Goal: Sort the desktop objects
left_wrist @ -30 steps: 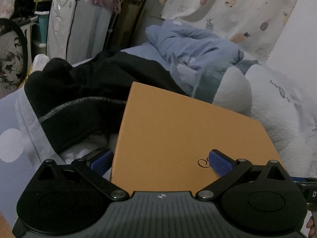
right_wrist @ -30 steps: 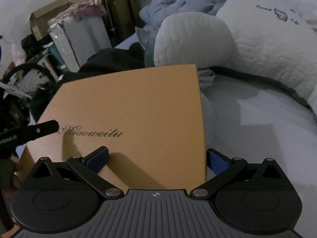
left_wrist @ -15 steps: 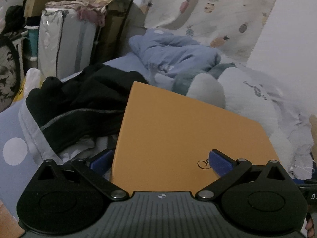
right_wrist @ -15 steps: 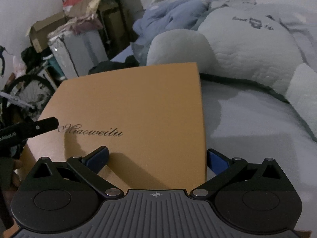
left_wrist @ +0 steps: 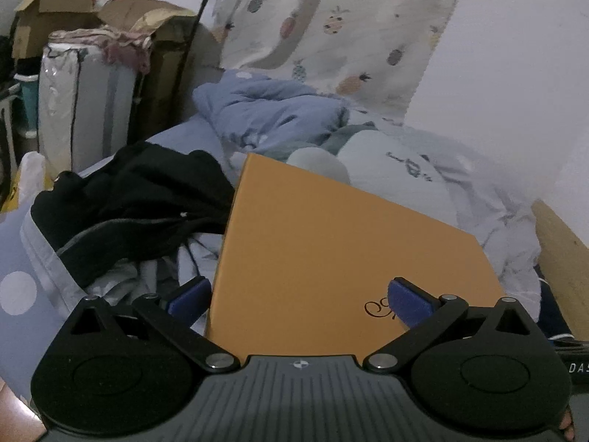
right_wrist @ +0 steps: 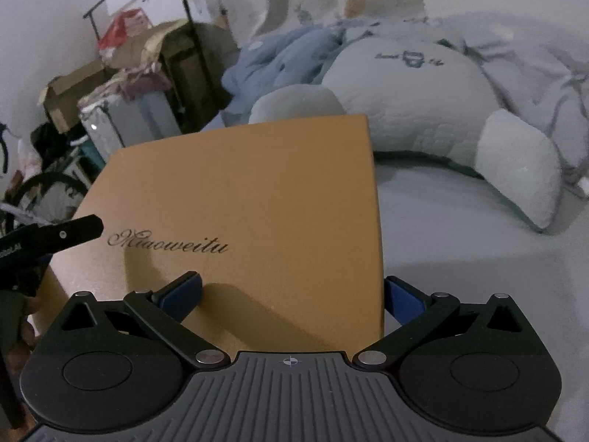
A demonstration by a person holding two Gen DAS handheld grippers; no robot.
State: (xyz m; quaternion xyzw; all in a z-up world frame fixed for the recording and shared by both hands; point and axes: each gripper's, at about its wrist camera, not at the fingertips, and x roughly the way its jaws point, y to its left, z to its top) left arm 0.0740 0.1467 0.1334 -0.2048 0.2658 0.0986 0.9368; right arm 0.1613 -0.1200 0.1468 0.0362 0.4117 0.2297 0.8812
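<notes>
Flat orange cardboard box (right_wrist: 250, 202) carried above the bed, long axis running ahead, left corner between left hand-held gripper (left_wrist: 298, 298) fingers, right corner between right hand-held gripper (right_wrist: 291, 294) fingers, both wide apart, clamping unclear.

The orange box (right_wrist: 250, 199) reads "Miaoweitu" in script.

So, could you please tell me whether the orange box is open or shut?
Shut: the orange box shows an unbroken lid face, with no raised flap or gap.
</notes>
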